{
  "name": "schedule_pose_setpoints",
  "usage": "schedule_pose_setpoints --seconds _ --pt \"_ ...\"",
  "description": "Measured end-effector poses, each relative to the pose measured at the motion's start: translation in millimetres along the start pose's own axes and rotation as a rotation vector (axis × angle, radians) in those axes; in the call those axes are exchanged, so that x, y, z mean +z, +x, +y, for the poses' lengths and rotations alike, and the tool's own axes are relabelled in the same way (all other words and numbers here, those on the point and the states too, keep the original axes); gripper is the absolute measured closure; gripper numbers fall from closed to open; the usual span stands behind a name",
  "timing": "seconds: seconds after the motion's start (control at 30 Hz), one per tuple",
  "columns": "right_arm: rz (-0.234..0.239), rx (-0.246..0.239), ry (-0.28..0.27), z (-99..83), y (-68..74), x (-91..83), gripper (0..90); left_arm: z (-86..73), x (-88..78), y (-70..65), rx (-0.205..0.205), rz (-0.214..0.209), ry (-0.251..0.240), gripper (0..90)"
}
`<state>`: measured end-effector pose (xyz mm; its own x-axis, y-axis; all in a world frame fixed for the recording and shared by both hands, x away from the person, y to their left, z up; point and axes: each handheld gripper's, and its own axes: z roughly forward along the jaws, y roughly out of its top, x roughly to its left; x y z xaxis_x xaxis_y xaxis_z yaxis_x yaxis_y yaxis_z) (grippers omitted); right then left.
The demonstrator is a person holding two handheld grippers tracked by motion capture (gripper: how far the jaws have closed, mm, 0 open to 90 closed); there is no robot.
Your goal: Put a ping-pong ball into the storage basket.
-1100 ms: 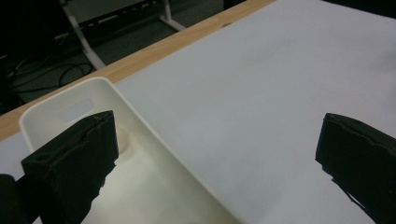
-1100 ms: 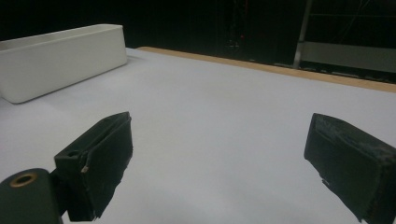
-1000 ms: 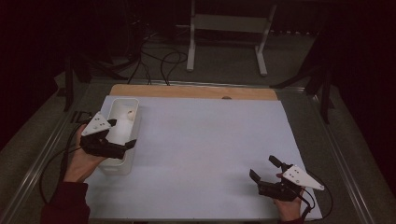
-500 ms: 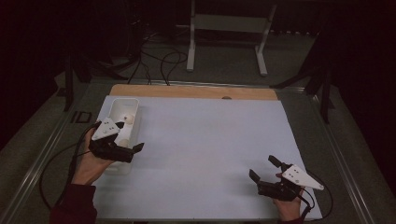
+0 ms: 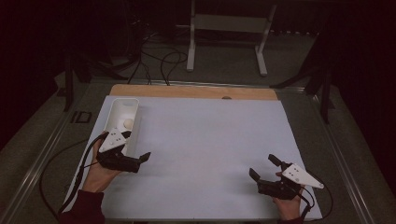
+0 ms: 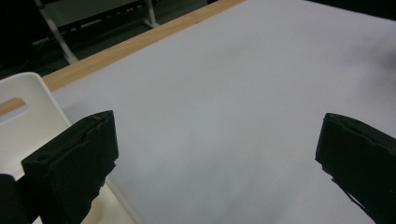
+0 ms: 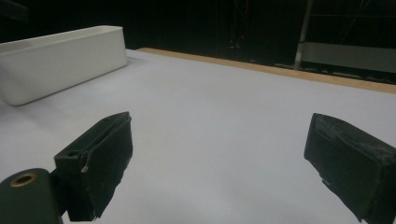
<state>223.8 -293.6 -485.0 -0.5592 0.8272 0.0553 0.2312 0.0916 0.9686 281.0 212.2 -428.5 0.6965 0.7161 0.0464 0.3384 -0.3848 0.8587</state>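
A long white tray (image 5: 119,108) stands at the left edge of the white sheet (image 5: 205,135), and a small round pale object (image 5: 127,123) lies inside it. My left gripper (image 5: 137,145) is held at the tray's near end with its jaws wide apart and nothing between them. The left gripper view shows the gripper (image 6: 219,154) over bare sheet, with the tray's corner (image 6: 28,112) beside its left jaw. Near the front right of the sheet my right gripper (image 5: 264,166) rests open and empty. In the right gripper view the gripper (image 7: 219,154) faces the tray (image 7: 60,56) across the sheet.
A wooden table edge (image 5: 196,91) runs along the far side of the sheet. Beyond it are a metal stand (image 5: 229,28) and cables on a dark floor. Cables trail from both grippers.
My left gripper has drawn back from over the tray toward the person and slightly right, uncovering the tray's inside. The right gripper has stayed put.
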Motion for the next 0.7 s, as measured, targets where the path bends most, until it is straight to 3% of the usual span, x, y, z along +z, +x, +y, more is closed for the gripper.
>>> schedule_pose_setpoints --seconds 0.27,0.57,0.7 --pt "0.003 0.008 0.002 1.8 -5.3 6.0 7.4 -11.4 -4.3 -14.0 0.005 0.016 -0.038 0.0" --pt "0.002 0.013 -0.011 5.7 -9.6 7.8 7.4 -26.1 -8.9 -16.2 -0.025 0.03 -0.094 0.0" --pt "0.009 0.0 -0.013 8.7 -9.1 10.8 7.4 -28.4 -10.6 -15.2 -0.028 0.037 -0.096 0.0"
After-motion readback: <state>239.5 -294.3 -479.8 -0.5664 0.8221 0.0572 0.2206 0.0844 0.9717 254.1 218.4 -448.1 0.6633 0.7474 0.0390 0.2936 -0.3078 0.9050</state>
